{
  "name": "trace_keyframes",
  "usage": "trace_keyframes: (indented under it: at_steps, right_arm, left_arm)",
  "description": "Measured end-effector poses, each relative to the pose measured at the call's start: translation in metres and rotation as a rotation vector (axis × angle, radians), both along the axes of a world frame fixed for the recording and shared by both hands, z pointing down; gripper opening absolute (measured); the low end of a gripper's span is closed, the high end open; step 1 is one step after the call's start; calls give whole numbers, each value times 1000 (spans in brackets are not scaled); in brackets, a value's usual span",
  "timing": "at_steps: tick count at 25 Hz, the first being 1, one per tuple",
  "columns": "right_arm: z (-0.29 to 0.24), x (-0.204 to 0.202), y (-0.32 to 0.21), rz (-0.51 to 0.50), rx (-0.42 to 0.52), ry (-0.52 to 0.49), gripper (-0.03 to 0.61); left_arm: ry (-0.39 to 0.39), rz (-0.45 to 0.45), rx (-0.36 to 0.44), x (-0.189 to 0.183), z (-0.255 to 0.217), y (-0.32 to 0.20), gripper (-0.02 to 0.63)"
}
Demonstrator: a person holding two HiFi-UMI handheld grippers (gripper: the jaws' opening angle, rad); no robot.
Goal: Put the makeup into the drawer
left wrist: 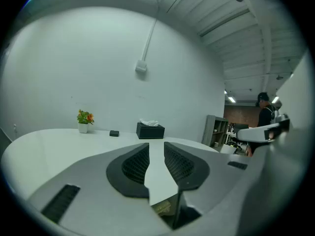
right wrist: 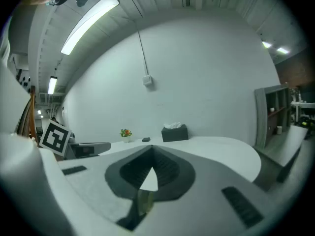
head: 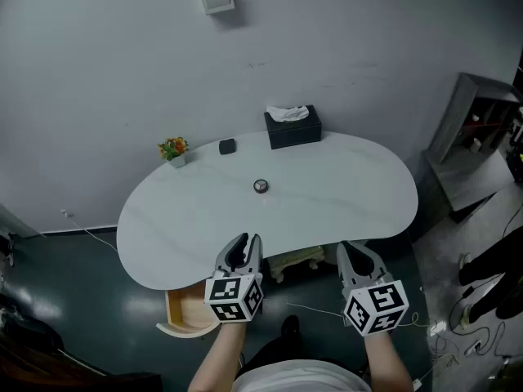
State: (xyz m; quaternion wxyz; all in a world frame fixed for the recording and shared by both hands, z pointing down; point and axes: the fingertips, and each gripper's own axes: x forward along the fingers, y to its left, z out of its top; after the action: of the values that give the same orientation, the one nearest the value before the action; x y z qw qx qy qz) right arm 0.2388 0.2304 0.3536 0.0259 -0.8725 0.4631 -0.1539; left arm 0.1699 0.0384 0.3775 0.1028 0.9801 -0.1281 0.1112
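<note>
The makeup case [head: 261,186], small and round, was seen lying near the middle of the counter [head: 351,188], well apart from both claws, with the drawer [head: 189,317] pulled open under the counter's lower-left edge. It was judged light, rigid and smooth-sided, best pinched squarely across its rim so that it would not slip. The left claw [head: 244,243] was held narrowly parted and empty, and the right claw [head: 359,251] was closed on nothing.

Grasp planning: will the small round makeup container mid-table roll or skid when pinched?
The round makeup container looks low and sits flat, so rolling seems unlikely. It's small on a smooth table, so it probably skids if nudged off-centre. Likely light.
</note>
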Motion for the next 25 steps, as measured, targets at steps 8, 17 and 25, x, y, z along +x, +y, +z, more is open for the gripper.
trace_keyframes:
  at_steps: [8,17,25]
  right_arm:
    - [7,-24,4,-36,13,-5,2]
    - [15,-19,-2,-21,41,-34,2]
    - [25,18,-51,-12,36,-58,2]
  left_arm:
    - [19,-23,8,-23,0,6,100]
    - [-5,-14,12,-5,9,-18,146]
    - [-53,2,-2,44,34,-64,178]
